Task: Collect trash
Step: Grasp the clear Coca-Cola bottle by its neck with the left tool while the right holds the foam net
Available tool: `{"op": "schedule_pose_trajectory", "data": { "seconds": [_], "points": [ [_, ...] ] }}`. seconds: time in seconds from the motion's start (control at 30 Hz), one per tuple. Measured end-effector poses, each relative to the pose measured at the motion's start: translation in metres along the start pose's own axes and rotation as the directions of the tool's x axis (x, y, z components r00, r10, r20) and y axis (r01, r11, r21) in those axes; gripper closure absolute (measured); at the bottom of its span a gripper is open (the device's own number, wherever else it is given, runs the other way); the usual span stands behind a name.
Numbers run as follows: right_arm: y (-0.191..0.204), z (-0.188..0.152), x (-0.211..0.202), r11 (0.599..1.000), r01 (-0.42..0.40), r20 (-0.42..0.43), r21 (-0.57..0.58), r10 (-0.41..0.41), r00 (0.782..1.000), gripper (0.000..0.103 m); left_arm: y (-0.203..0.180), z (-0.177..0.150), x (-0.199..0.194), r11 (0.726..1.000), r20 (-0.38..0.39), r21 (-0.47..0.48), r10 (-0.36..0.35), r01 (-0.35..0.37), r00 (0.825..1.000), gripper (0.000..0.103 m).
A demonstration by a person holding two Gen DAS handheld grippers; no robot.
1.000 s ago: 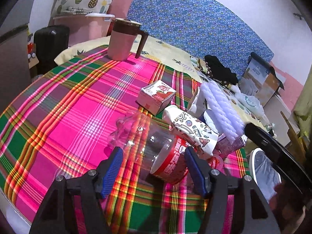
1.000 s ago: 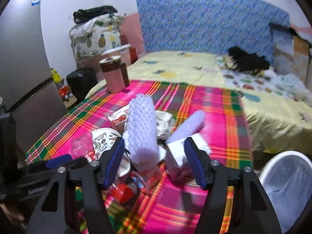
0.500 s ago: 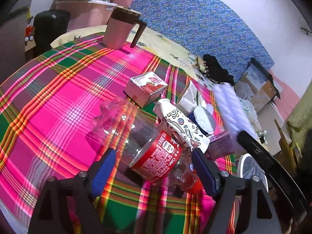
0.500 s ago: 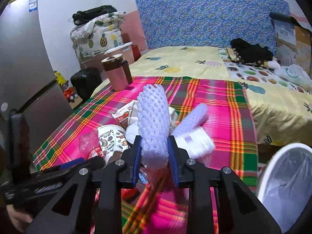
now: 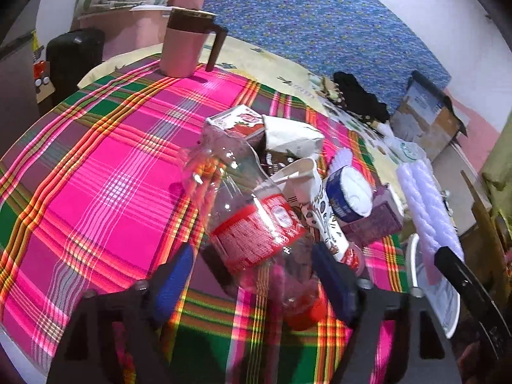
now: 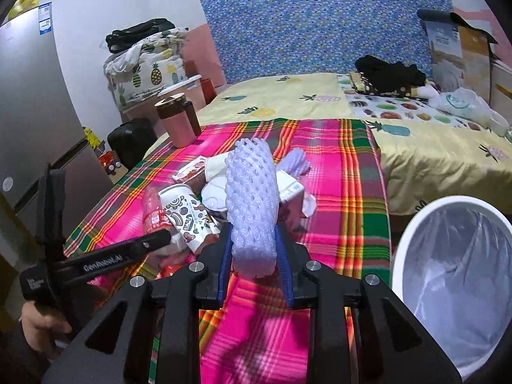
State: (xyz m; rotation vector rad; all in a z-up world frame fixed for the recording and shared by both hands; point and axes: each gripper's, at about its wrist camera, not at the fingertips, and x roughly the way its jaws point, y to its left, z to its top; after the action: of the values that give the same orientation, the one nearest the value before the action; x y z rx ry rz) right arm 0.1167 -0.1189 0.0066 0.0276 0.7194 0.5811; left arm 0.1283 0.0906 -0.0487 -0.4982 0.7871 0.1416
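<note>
A pile of trash lies on the plaid tablecloth point(image 5: 105, 172): a clear plastic bottle with a red label point(image 5: 256, 227), a patterned paper cup point(image 5: 320, 211), a blue-rimmed lid point(image 5: 348, 192), a purple box point(image 5: 377, 220) and a red-and-white carton point(image 5: 233, 121). My left gripper point(image 5: 252, 275) is open, its blue pads on either side of the bottle's neck end. My right gripper point(image 6: 254, 256) is shut on a white foam net sleeve point(image 6: 251, 204) and holds it upright above the table; the sleeve also shows in the left wrist view point(image 5: 425, 204). A second foam sleeve point(image 6: 294, 160) lies in the pile.
A white bin with a clear liner point(image 6: 454, 262) stands off the table's right side. A pink jug with a brown lid point(image 5: 185, 44) stands at the far end of the table. A bed with a yellow sheet point(image 6: 320, 102) lies beyond. A fridge point(image 6: 32, 112) is at left.
My right gripper closed on the foam sleeve and lifted it from the pile. My left gripper moved forward around the bottle, staying open.
</note>
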Motion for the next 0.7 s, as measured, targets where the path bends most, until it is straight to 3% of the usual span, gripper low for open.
{"op": "schedule_pose_trajectory", "data": {
  "seconds": [0.07, 0.13, 0.23, 0.3, 0.37, 0.47, 0.7],
  "points": [
    [0.0, -0.003, -0.003, 1.0, 0.003, 0.003, 0.005, -0.003, 1.0, 0.076, -0.004, -0.001, -0.007, 0.999, 0.021, 0.035, 0.007, -0.008, 1.0, 0.058],
    [-0.001, -0.005, -0.006, 1.0, 0.008, 0.006, 0.011, -0.009, 1.0, 0.076, -0.008, -0.001, -0.012, 0.997, 0.033, 0.065, 0.032, -0.034, 0.999, 0.067],
    [-0.003, -0.008, -0.01, 1.0, 0.017, 0.014, 0.019, -0.017, 1.0, 0.076, -0.005, -0.002, -0.006, 0.999, -0.018, 0.051, 0.019, -0.019, 1.0, 0.068],
    [-0.003, -0.009, -0.012, 0.999, 0.023, 0.017, 0.022, -0.024, 1.0, 0.076, -0.003, -0.003, -0.004, 1.0, -0.032, 0.02, 0.016, -0.016, 0.999, 0.06],
    [-0.005, -0.011, -0.014, 0.999, 0.03, 0.02, 0.022, -0.03, 0.999, 0.076, 0.0, -0.003, -0.004, 1.0, -0.027, -0.016, 0.003, -0.003, 1.0, 0.042],
    [-0.005, -0.012, -0.014, 0.999, 0.036, 0.022, 0.023, -0.036, 0.999, 0.076, -0.001, 0.0, -0.006, 0.999, 0.006, -0.041, -0.001, 0.002, 1.0, 0.033],
    [-0.006, -0.014, -0.012, 0.999, 0.038, 0.017, 0.025, -0.039, 0.999, 0.076, -0.009, -0.005, 0.02, 0.998, -0.058, -0.027, 0.052, -0.054, 0.997, 0.033]
  ]
}}
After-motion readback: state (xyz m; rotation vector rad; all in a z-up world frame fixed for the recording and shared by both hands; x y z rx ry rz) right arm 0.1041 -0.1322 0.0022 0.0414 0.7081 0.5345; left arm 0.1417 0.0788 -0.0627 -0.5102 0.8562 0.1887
